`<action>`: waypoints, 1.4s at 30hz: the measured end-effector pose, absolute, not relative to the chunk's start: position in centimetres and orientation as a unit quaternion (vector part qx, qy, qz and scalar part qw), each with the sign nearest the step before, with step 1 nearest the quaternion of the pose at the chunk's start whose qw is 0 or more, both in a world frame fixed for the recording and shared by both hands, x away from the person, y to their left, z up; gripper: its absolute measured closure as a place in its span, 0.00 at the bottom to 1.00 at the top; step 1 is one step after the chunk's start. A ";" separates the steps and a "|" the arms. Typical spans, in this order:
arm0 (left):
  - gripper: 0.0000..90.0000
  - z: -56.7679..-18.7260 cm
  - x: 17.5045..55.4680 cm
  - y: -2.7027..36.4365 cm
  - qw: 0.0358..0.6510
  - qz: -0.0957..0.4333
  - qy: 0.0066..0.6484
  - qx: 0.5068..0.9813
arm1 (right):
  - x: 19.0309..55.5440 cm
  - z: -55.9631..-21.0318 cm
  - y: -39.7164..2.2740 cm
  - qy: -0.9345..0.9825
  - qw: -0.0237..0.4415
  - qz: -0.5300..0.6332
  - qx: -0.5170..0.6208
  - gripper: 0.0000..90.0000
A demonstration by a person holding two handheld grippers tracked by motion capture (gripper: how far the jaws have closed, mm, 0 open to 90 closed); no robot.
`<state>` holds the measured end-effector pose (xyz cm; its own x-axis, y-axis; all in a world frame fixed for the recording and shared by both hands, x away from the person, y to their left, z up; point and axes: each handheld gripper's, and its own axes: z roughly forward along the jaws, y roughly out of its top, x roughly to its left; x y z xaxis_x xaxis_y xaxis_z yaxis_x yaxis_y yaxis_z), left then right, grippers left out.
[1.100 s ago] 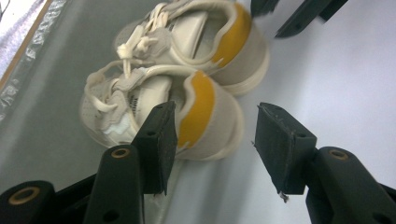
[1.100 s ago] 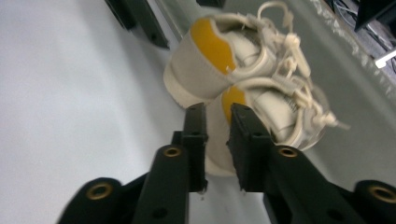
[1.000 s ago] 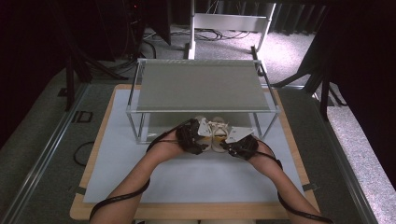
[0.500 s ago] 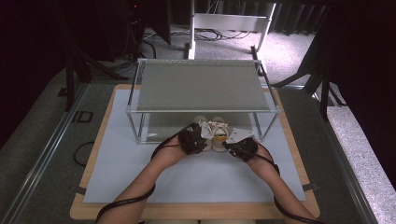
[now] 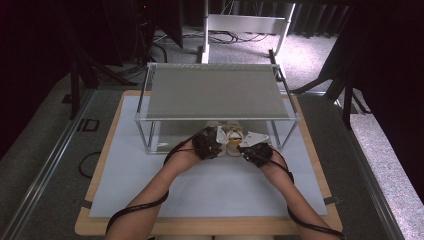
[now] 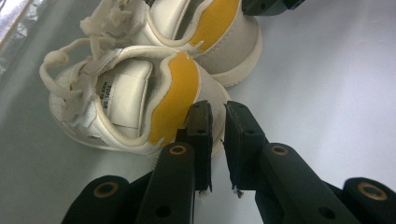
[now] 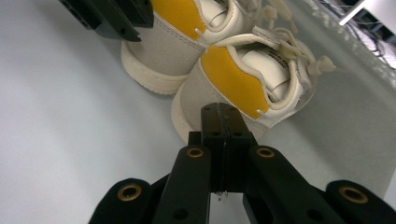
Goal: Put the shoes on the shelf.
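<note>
Pretty sure my bench sits in a lab or recording studio: black curtains [image 5: 45, 45] all round, cables [image 5: 235, 36] across grey carpet [image 5: 320, 55], and a white mat [image 5: 150, 185] over the wooden board [image 5: 87, 200].

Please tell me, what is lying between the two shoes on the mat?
Nothing lies there. In the left gripper view, the near shoe and the far shoe stand side by side, heel collars nearly touching. The right gripper view shows the same.
</note>
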<state>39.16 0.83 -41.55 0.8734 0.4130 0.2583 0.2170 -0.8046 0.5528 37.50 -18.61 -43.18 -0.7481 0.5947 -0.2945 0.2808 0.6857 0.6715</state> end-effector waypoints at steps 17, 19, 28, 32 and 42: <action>0.89 -42.8 41.8 0.7 0.268 0.190 0.188 0.926 | 40.1 -44.3 -17.6 0.865 0.266 0.316 0.286 1.00; 0.89 -42.9 41.9 0.6 0.270 0.189 0.188 0.925 | 40.4 -44.4 -17.6 0.863 0.266 0.318 0.290 1.00; 0.79 -43.1 40.2 1.0 0.310 0.187 0.198 0.911 | 39.2 -44.0 -18.7 0.841 0.261 0.358 0.309 0.86; 0.61 -42.8 39.5 1.7 0.330 0.166 0.229 0.901 | 38.4 -43.8 -19.3 0.834 0.258 0.375 0.312 0.57; 0.11 -43.2 37.5 2.7 0.329 0.199 0.257 0.887 | 37.0 -44.1 -20.7 0.806 0.262 0.402 0.348 0.17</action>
